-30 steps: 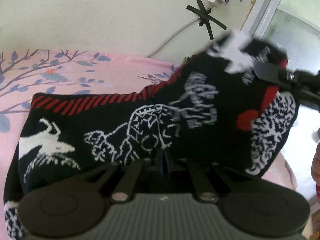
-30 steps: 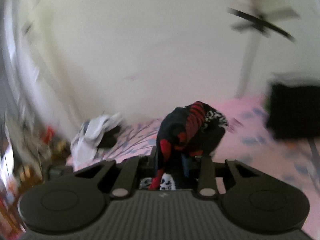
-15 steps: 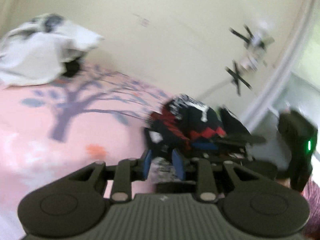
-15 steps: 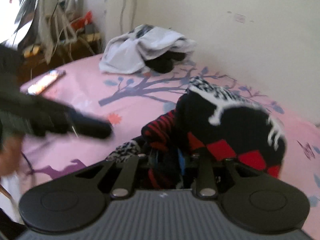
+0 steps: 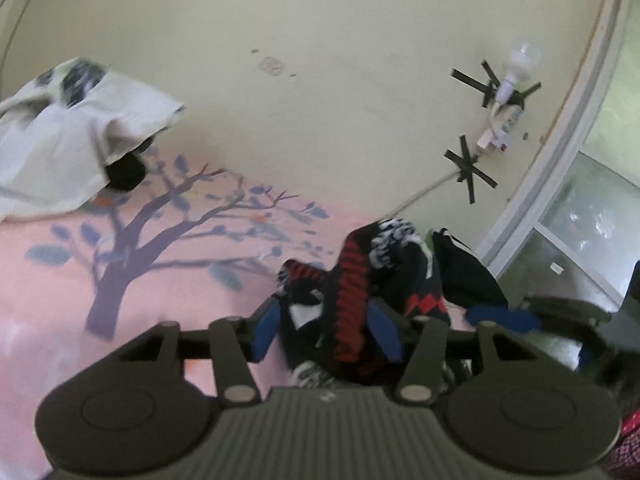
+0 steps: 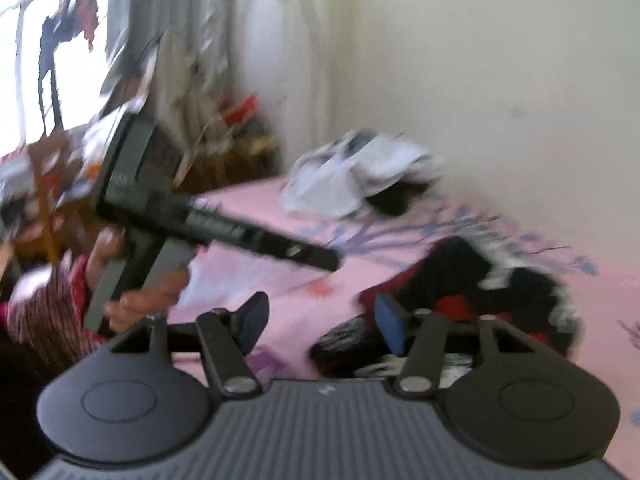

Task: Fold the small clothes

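Note:
A black knit garment (image 5: 352, 280) with red stripes and white patterns lies crumpled on the pink tree-print sheet (image 5: 120, 280). My left gripper (image 5: 325, 330) straddles its near end. Its jaws are opening, the blue pads (image 5: 266, 328) stand apart, and the cloth sits loosely between them. In the right wrist view the same garment (image 6: 480, 280) lies just right of my right gripper (image 6: 320, 324). That gripper's jaws are opening too, with only sheet and a fringe of cloth between them. A hand (image 6: 140, 292) holds the left gripper (image 6: 324, 258) above the sheet.
A white cloth pile (image 5: 72, 140) over something black sits at the back by the cream wall. A dark bag or cloth (image 5: 464, 276) lies behind the garment near a window frame (image 5: 560, 160). Taped cable and a bulb (image 5: 516, 60) hang on the wall. A cluttered shelf (image 6: 224, 136) stands left.
A second ago both grippers held the garment up, spread out. It now lies bunched on the sheet, both jaws have opened off it, and the right gripper has swung left of it.

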